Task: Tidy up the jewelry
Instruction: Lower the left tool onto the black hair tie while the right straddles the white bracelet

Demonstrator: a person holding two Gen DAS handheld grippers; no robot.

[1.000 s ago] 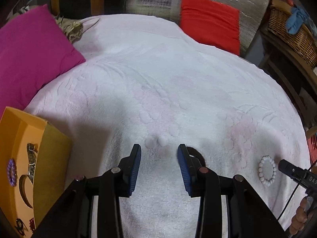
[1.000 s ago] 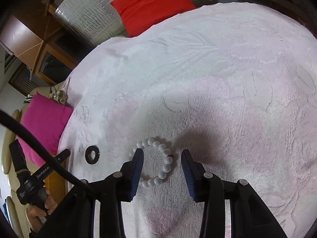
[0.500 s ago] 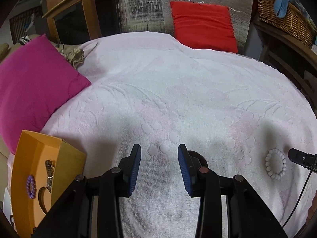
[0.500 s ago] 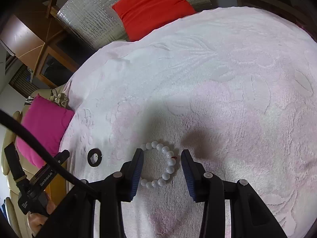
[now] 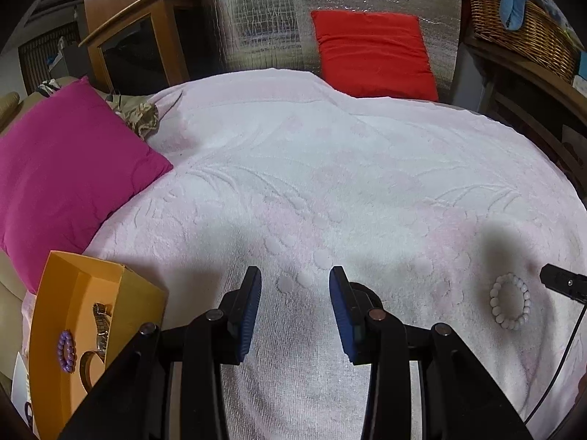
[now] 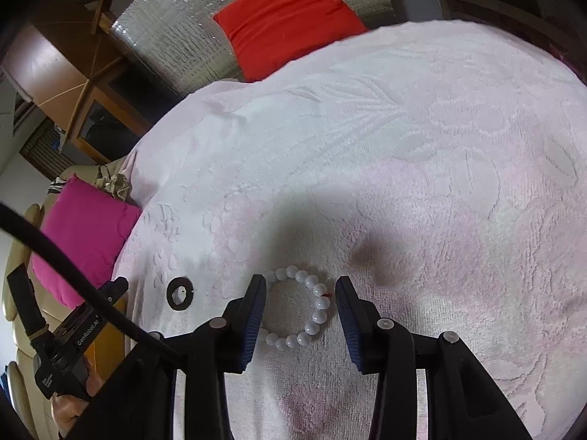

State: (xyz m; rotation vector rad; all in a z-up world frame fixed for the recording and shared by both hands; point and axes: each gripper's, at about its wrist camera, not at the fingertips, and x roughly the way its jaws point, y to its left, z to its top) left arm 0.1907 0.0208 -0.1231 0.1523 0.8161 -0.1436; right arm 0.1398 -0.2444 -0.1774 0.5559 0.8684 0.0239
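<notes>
The white bead bracelet (image 6: 299, 310) lies flat on the pale pink towel (image 6: 422, 168), between the spread fingers of the right tool (image 6: 300, 315); its left side is hidden behind the left finger, the right finger stands apart from it, so nothing is grasped. A black ring (image 6: 180, 292) lies on the towel to its left. The left tool (image 5: 295, 313) is released and empty, the ring partly hidden behind its right finger. An orange box (image 5: 79, 333) holding other jewelry sits at its left.
</notes>
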